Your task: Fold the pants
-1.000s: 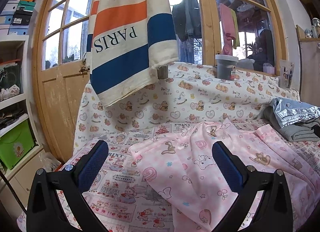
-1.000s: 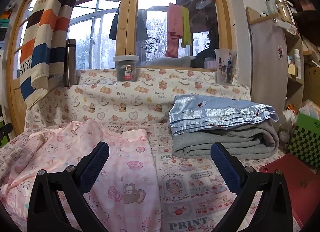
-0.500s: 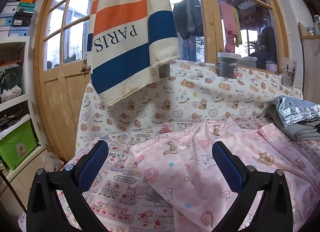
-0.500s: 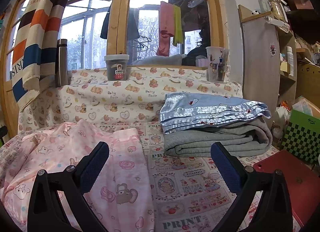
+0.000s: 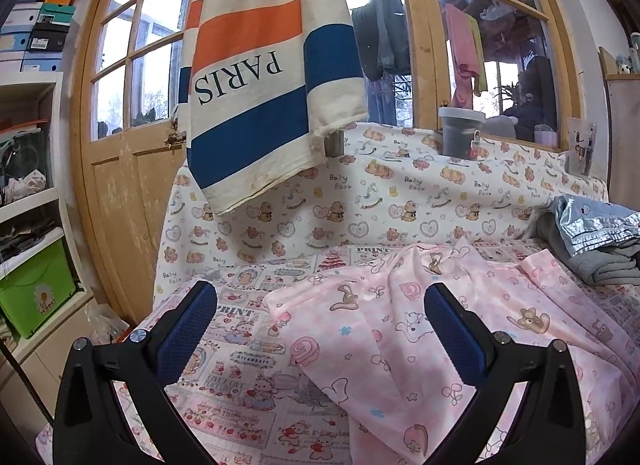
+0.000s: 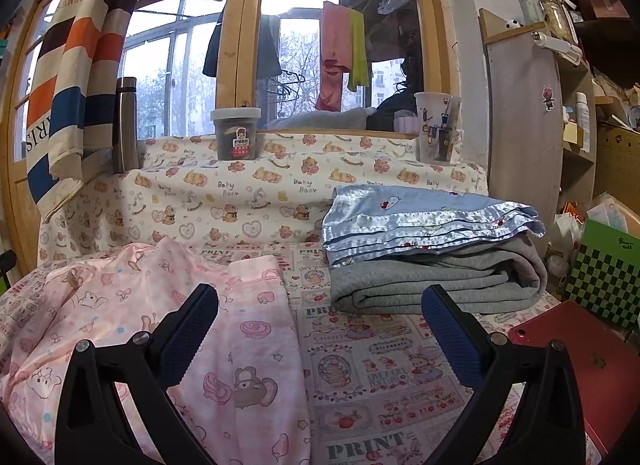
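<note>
Pink cartoon-print pants (image 5: 432, 329) lie loosely spread on a printed sheet (image 5: 240, 353). In the left wrist view they fill the centre and right. My left gripper (image 5: 320, 329) is open and empty, held above the pants' left end. In the right wrist view the pants (image 6: 168, 317) lie at the left, one end reaching the centre. My right gripper (image 6: 320, 325) is open and empty above that end and the bare sheet (image 6: 360, 369).
A folded grey and blue blanket stack (image 6: 432, 253) sits at the right rear. A striped towel (image 5: 264, 77) hangs at the window. A jar (image 6: 237, 133), a flask (image 6: 125, 125) and a cup (image 6: 436, 125) stand on the sill. A red box (image 6: 576, 369) lies right.
Both views shifted slightly: the left gripper drifted left, the right gripper drifted a little right and back. The pants lie as before and both grippers stay open.
</note>
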